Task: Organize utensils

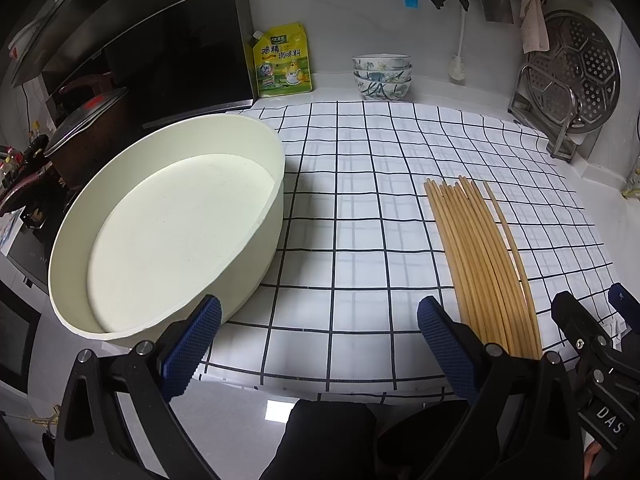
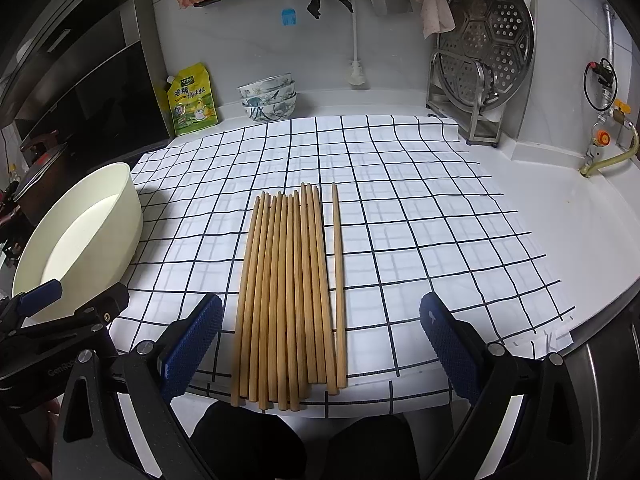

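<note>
Since both the left gripper (image 1: 320,344) and right gripper (image 2: 320,344) are spread wide and empty, the wooden chopsticks (image 2: 288,296) (one lying slightly apart) lie ungrasped on the checked cloth (image 2: 400,200) beside the cream basin (image 1: 168,224); round sticks could be rolled away or scattered by an off-centre pinch.

Cloth (image 2: 400,208): white, thin black grid. Chopsticks (image 2: 288,300): plain tan wood. Basin (image 1: 168,224): cream, faintly speckled. Stacked bowls (image 1: 382,76): white with blue-green floral painting. Seasoning pouch (image 1: 282,62): yellow and green. Gripper pads (image 2: 194,344): blue, dotted texture, on black frames. Steamer plate (image 2: 486,40): silver, perforated hexagons.
</note>
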### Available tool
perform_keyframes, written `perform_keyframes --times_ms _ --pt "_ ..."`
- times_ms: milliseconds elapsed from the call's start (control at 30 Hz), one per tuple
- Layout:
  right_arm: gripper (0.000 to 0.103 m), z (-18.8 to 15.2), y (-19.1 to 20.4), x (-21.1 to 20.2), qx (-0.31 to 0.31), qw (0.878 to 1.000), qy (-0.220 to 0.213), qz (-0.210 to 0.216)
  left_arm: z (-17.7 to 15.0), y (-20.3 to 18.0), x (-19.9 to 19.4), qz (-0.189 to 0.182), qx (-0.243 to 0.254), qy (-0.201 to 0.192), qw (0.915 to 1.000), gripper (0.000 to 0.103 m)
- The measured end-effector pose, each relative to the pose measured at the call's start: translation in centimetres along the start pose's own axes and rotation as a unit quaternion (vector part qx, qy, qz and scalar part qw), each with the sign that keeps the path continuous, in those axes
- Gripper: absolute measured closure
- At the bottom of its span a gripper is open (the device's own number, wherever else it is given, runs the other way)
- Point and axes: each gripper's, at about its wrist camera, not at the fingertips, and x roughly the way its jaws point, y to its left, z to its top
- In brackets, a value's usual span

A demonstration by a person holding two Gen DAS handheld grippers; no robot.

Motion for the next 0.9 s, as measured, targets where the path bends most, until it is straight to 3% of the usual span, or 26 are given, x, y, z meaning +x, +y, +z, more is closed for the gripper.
perform_keyframes --times_ms 500,700,900 --pt "0.009 0.1 -2.2 1.2 0.001 0.999 0.01 0.035 -0.5 -1.6 1.6 -0.029 -0.02 0.016 0.9993 0.006" --pt "0.009 0.2 -4.8 3.2 0.007 1.0 0.024 0.002 -0.8 -3.6 3.7 -0.036 0.005 0.039 0.9986 0.006" --pt "0.009 0.8 -5.7 5.9 -0.016 0.998 0.049 -0.035 0.0 -4.9 5.4 -0.045 -0.002 0.047 0.9979 0.006"
